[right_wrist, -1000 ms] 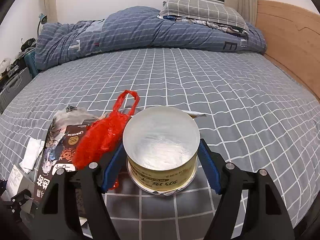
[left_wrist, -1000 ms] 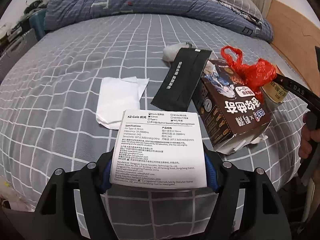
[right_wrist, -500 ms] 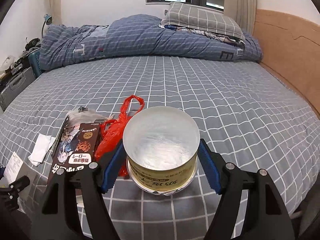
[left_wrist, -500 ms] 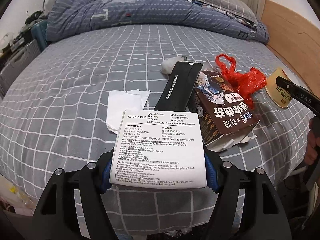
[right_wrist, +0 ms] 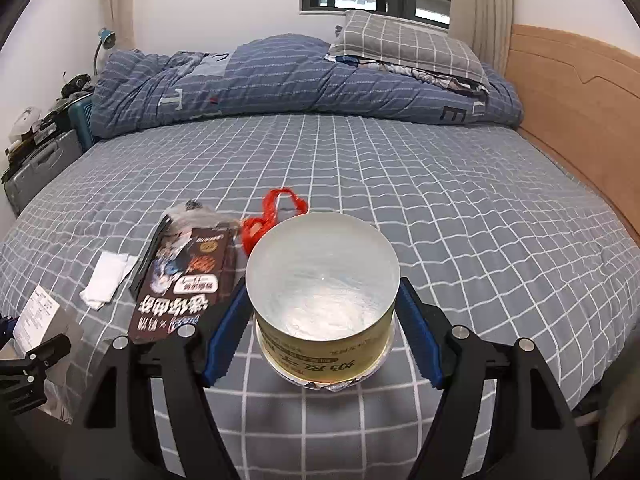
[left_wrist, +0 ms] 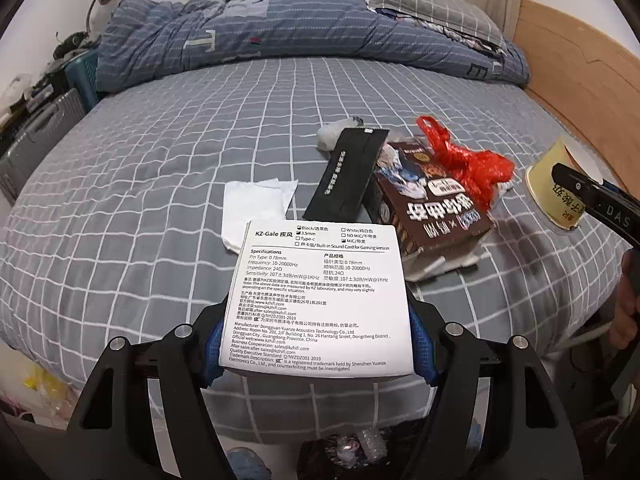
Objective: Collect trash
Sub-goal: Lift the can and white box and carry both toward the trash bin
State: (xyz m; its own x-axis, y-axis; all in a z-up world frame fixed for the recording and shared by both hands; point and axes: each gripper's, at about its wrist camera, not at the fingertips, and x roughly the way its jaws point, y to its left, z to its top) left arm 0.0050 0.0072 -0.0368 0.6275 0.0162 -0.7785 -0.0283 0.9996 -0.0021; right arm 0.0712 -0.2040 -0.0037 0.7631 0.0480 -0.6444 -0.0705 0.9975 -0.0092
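My left gripper is shut on a white earphone box printed with specifications, held above the bed's near edge. My right gripper is shut on a yellow paper cup, open mouth towards the camera; the cup also shows at the right of the left wrist view. On the bed lie a brown snack box, a red plastic bag, a black wrapper, a white tissue and a crumpled clear wrapper.
The bed has a grey checked sheet, with a blue duvet and a pillow at the far end. A wooden headboard is at the right. A grey case stands at the left. Rubbish lies below on the floor.
Both grippers have pulled back and up from the bed with their loads. The trash on the bed looks farther away; it has not moved.
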